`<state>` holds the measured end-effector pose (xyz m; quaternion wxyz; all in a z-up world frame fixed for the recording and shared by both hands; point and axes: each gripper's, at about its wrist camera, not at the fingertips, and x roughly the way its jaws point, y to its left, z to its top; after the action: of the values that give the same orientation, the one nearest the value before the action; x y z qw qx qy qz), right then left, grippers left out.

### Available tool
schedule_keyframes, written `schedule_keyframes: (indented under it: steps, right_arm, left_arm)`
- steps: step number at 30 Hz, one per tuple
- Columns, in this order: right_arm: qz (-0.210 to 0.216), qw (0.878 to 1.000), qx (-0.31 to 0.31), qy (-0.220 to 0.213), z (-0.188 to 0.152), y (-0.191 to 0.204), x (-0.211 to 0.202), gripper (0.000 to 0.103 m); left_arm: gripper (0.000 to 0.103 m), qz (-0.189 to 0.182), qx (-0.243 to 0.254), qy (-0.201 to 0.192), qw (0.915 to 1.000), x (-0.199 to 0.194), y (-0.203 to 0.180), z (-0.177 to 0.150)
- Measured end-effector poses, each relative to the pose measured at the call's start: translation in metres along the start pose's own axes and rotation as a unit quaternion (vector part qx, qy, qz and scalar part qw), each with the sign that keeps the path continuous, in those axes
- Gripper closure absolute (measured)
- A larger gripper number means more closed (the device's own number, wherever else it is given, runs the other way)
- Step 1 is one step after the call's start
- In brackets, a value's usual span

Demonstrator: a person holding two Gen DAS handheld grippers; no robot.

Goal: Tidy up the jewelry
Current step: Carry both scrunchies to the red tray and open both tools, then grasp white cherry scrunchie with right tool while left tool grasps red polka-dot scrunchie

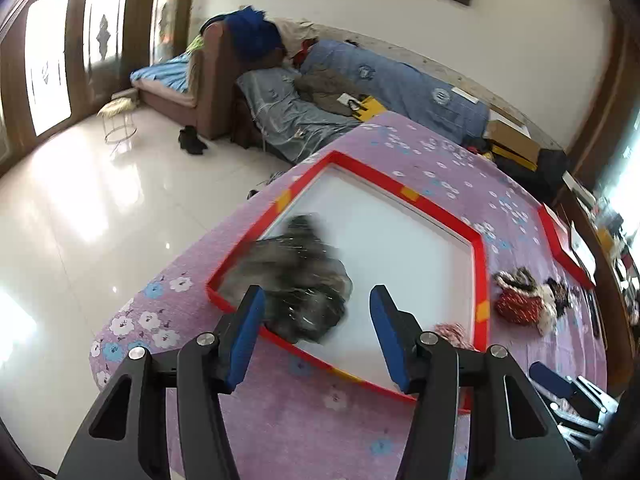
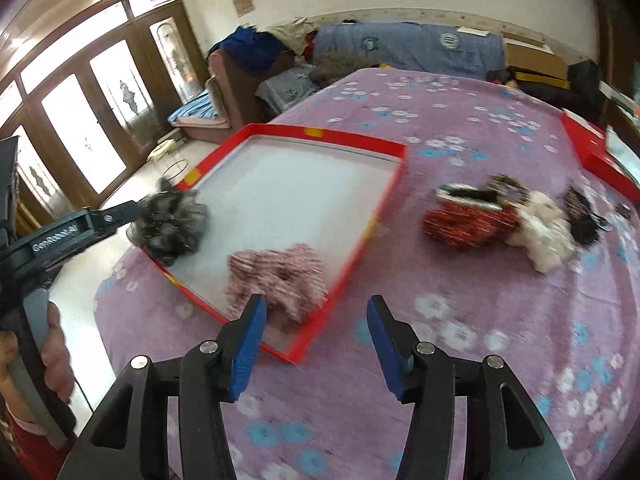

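A red-rimmed tray with a white floor (image 1: 440,208) (image 2: 360,140) lies on the purple flowered cloth. A grey-black scrunchie (image 1: 296,280) (image 2: 172,224) lies blurred in the tray's near left corner, just in front of my open left gripper (image 1: 316,300). A pink patterned scrunchie (image 2: 280,276) (image 1: 452,332) lies in the tray's near right corner, just ahead of my open right gripper (image 2: 316,308). A pile of scrunchies, red (image 2: 464,220) (image 1: 516,304), white (image 2: 544,232) and dark, lies on the cloth right of the tray.
A second red box (image 2: 592,148) (image 1: 564,244) sits at the table's far right edge. The table's left edge drops to a tiled floor (image 1: 100,208). A sofa with blue covers (image 1: 400,80) stands behind the table.
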<state>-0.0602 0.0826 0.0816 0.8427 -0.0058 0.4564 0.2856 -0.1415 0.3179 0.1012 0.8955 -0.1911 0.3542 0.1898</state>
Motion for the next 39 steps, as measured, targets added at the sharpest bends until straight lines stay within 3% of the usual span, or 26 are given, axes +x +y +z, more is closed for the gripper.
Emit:
schedule_keyframes:
  steps: [7,12,17,26,32,39]
  right_arm:
    - [-0.063,0.996,0.060,-0.011,-0.029,-0.079,-0.036,0.043]
    - [-0.098,0.989,0.111,-0.017,-0.038,-0.137,-0.058,0.043]
    - [-0.108,0.984,0.142,-0.026,-0.036,-0.176,-0.065,0.043]
    - [-0.091,0.982,0.162,-0.027,0.002,-0.203,-0.026,0.043]
    - [-0.088,0.980,0.179,-0.021,0.022,-0.219,0.003,0.043]
    - [-0.082,0.978,0.191,-0.009,0.028,-0.224,0.028,0.043]
  left_arm:
    - [0.049,-0.040,0.082,0.010,0.9958,-0.003,-0.066,-0.018]
    - [0.049,-0.095,0.131,0.034,0.9862,0.006,-0.121,-0.031]
    - [0.049,-0.121,0.177,0.055,0.9751,0.024,-0.178,-0.039]
    - [0.049,-0.121,0.238,0.088,0.9597,0.080,-0.247,-0.043]
    - [0.049,-0.107,0.272,0.095,0.9517,0.112,-0.267,-0.044]
    - [0.049,-0.102,0.274,0.118,0.9491,0.141,-0.270,-0.049]
